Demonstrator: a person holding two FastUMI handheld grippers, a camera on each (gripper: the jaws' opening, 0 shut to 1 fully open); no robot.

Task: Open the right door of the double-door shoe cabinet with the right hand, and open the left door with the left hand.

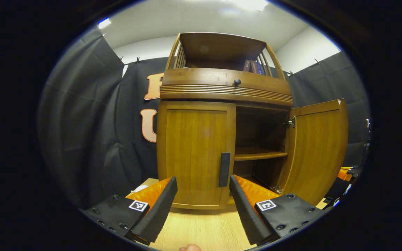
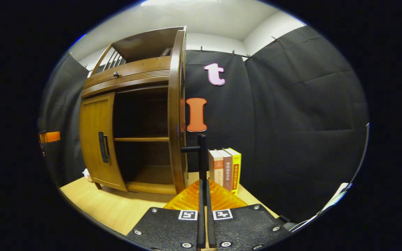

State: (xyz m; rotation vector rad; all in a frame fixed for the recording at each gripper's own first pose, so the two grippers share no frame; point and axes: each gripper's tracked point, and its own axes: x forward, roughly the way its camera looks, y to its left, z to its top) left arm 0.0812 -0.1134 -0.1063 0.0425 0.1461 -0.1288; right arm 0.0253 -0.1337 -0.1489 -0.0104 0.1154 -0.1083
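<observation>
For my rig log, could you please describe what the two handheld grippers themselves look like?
The left gripper has flat black bolted plates, each bearing a square black-and-white marker tag, with ribbed orange plastic behind its ridged, wedge-shaped fingers. The right gripper has the same build: black plates with silver screws, two marker tags, ribbed orange body.

The right claw (image 2: 203,188) is clamped on the handle (image 2: 201,148) of the swung-out right door (image 2: 176,111).

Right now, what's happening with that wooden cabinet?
A person is opening a double-door shoe cabinet with a claw in each hand. The right door already stands swung wide, and the right claw is closed on its handle. The left door is shut; the left claw is open and lined up in front of that door's handle, not touching it.
</observation>
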